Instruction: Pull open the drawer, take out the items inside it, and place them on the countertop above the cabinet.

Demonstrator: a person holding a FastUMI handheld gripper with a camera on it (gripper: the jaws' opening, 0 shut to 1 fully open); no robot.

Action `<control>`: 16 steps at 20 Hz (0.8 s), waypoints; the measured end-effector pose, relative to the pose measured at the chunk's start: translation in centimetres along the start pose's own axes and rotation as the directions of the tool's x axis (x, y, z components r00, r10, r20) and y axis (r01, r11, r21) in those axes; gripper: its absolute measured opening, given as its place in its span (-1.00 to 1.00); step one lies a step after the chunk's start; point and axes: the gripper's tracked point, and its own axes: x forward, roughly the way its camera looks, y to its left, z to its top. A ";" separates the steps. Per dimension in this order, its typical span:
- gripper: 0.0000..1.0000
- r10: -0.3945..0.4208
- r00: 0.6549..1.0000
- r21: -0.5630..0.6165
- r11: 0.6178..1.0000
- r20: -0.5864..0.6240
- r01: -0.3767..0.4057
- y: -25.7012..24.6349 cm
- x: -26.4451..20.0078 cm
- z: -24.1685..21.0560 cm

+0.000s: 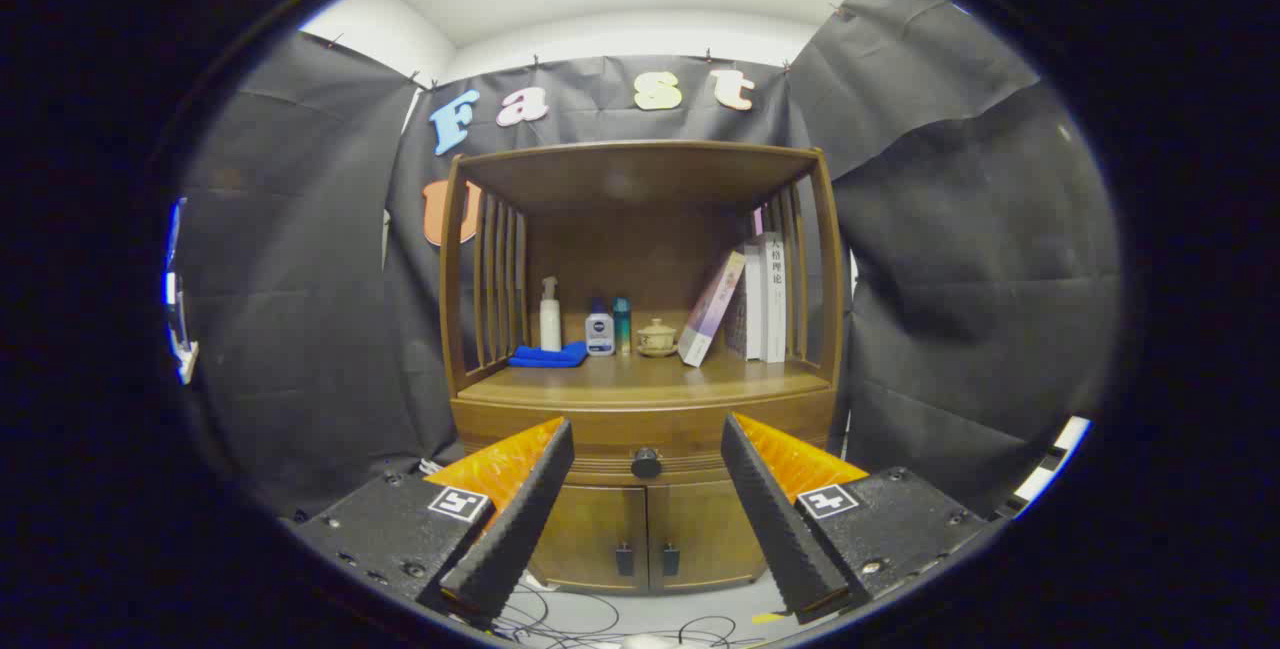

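Claw (646, 449) spread wide, fingers holding nothing, hanging in free air in front of the cabinet (645, 519). Drawer knob (646, 462) sits in the gap between the two fingertips but beyond them, no contact. Drawer (645, 444) is closed, front flush with the cabinet face; contents can't be seen.

Below the drawer: two cabinet doors (645, 534), both closed, each with a small dark handle near the centre seam. Loose cables (600, 624) on the floor under the fingers.

Above the drawer: countertop (640, 381), front strip bare. Further back on it, left to right:
- blue cloth (547, 357), folded, lying flat
- white spray bottle (550, 315), upright, just behind the cloth
- small white bottle with a dark cap (599, 329), upright
- teal bottle (622, 325), just beside the white one
- small lidded ceramic pot (657, 337)
- one book (712, 309) tilted, leaning right onto a row of upright books (762, 299)

Slatted wooden sides and a wooden top shelf (640, 169) box in the countertop. Black cloth wall (300, 279) behind and on both sides.
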 end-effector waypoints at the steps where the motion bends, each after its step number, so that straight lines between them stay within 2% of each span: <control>1: 0.95 0.005 1.000 -0.005 1.000 0.006 -0.005 0.1 -0.1 0.2; 8: 0.95 0.013 1.000 -0.015 1.000 -0.009 -0.013 0.8 -0.1 -0.6; 16: 0.95 -0.027 1.000 0.007 1.000 -0.002 0.027 -0.5 0.1 -0.1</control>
